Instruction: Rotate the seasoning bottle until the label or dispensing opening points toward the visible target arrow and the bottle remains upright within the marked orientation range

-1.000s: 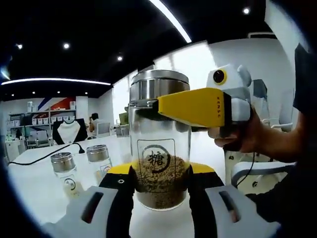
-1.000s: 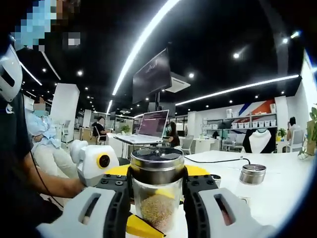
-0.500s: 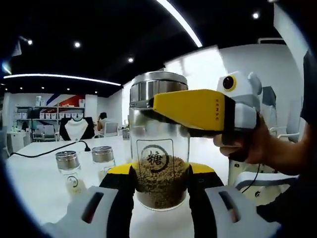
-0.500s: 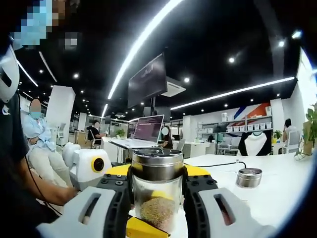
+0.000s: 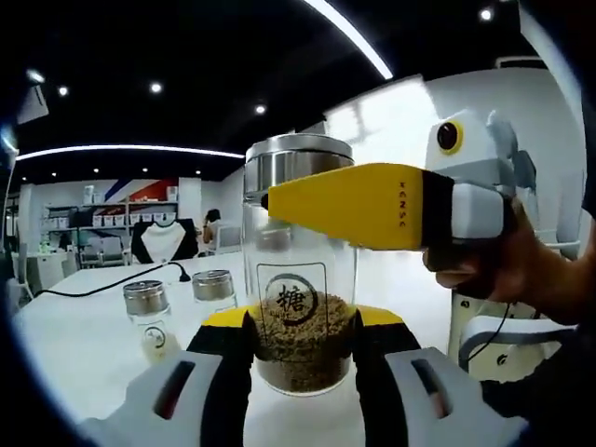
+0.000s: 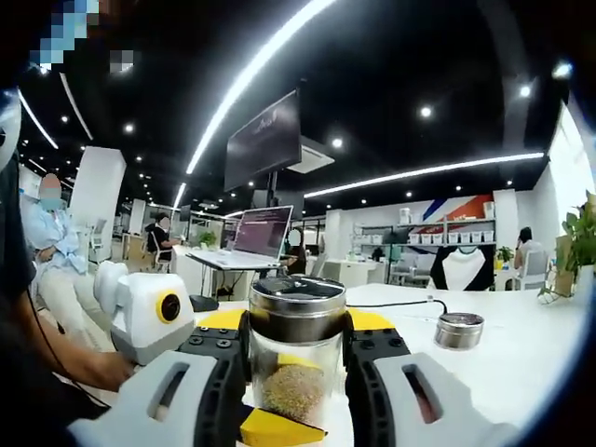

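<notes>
The seasoning bottle (image 5: 299, 279) is made of clear, glossy glass, and its lid (image 5: 298, 158) is of brushed, shiny metal; coarse brown granules are seen inside. The right gripper (image 5: 363, 205) is cased in smooth matt yellow and glossy white plastic. The left gripper (image 5: 300, 358) is padded in matt black. The white table (image 5: 74, 335) looks smooth and faintly glossy. Two small jars (image 5: 177, 307) carry metal caps.

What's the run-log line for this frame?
left tool: shut on glass seasoning bottle with steel lid, low | right tool: shut on bottle near lid | bottle: upright, label facing left camera | arrow: not visible
</notes>
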`<state>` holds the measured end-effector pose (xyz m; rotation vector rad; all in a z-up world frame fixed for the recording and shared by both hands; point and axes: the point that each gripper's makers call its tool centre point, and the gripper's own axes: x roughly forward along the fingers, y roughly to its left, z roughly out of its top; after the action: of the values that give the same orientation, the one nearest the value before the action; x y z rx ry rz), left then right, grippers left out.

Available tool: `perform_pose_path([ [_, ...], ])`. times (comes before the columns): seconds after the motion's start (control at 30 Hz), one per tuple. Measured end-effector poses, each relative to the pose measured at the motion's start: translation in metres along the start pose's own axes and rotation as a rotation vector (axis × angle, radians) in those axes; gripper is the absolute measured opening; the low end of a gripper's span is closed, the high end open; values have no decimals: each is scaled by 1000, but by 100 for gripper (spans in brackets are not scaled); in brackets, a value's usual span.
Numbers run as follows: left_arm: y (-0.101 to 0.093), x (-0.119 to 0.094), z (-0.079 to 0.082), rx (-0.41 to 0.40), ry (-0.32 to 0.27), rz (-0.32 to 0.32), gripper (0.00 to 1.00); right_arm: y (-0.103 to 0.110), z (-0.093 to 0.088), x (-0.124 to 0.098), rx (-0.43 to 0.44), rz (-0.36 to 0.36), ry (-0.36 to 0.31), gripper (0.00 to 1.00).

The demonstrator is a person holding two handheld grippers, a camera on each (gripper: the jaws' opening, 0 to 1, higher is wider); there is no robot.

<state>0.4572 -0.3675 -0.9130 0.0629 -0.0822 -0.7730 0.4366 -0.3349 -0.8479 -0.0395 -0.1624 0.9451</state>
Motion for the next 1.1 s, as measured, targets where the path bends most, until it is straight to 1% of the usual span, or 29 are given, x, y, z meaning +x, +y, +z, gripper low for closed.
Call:
perform_pose_path([
  [0.3,6,1,-8,27,25,43,44,-6,-9,4,22,-70,34,38],
  [0.43,8,2,-9,51,29,77,44,-7,-10,5,31,-96,38,38],
  [0.63,9,3,-13,41,40,97,44,-9,-14,7,33,-140,53,39],
  [0.77,10,3,-14,34,45,112,44,-10,-16,7,33,-154,55,39],
  [0.93,12,2,-13,30,38,145,43,-9,-17,8,34,-169,52,39],
  [1.0,14,2,-14,26,40,160,43,-9,-19,10,23,-187,64,39],
  [1.1,14,3,-16,31,47,168,43,-11,-21,9,37,-207,64,39],
])
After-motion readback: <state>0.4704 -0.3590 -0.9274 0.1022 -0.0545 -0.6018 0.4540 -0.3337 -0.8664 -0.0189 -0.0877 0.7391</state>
